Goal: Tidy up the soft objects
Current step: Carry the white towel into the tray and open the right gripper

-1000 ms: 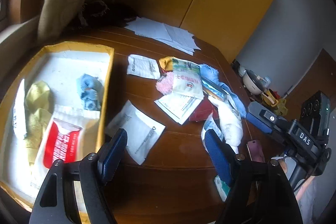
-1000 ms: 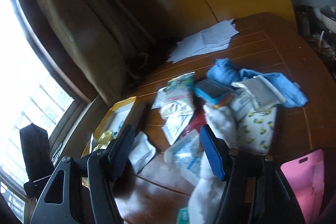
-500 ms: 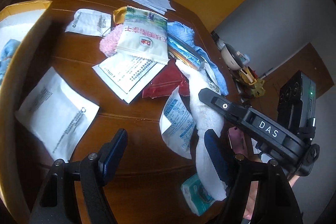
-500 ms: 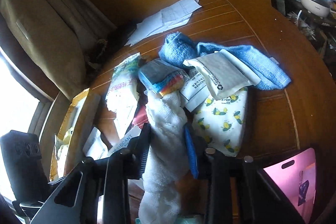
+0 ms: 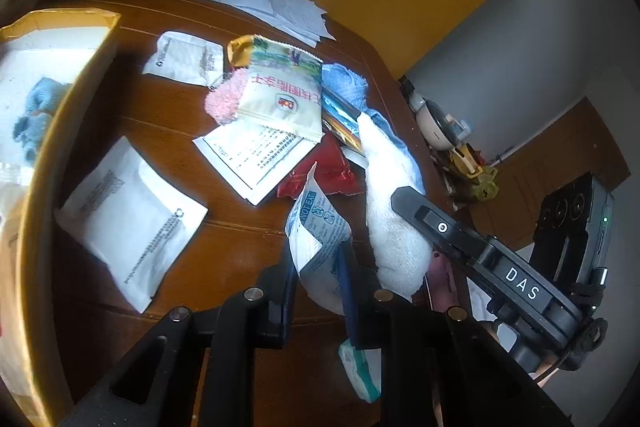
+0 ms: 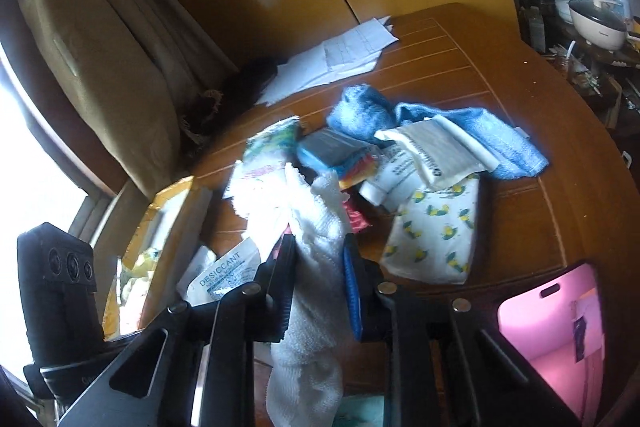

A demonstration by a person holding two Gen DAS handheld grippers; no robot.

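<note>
Left gripper (image 5: pixel 316 263): jaws have just been closing; they now pinch a white desiccant sachet (image 5: pixel 316 227) with blue print, its top corner standing up above the pads.
Right gripper (image 6: pixel 320 267): jaws have just been closing; they are clamped on a white towel (image 6: pixel 316 227), which bunches between the pads and hangs down below them.
White towel, left view (image 5: pixel 394 203): lies just right of the sachet, with the right gripper's black finger (image 5: pixel 440 227) across it.
Table (image 5: pixel 224 251): dark wood, carrying the clutter.
Pile beyond the grippers: blue towel (image 6: pixel 472 135), lemon-print pouch (image 6: pixel 436 231), cream snack packet (image 5: pixel 280 95), red packet (image 5: pixel 332 171), pink fluffy item (image 5: pixel 224 99) partly under the snack packet.
Flat white sachet (image 5: pixel 128 223): alone on the wood, left of the held one.
Yellow-rimmed tray (image 5: pixel 48 163): at the left edge; a small blue thing (image 5: pixel 34 119) inside, too blurred to identify.
Papers (image 5: pixel 268 3): loose sheets at the far side.
Pink case (image 6: pixel 556 319): near right corner, apart from the pile.
</note>
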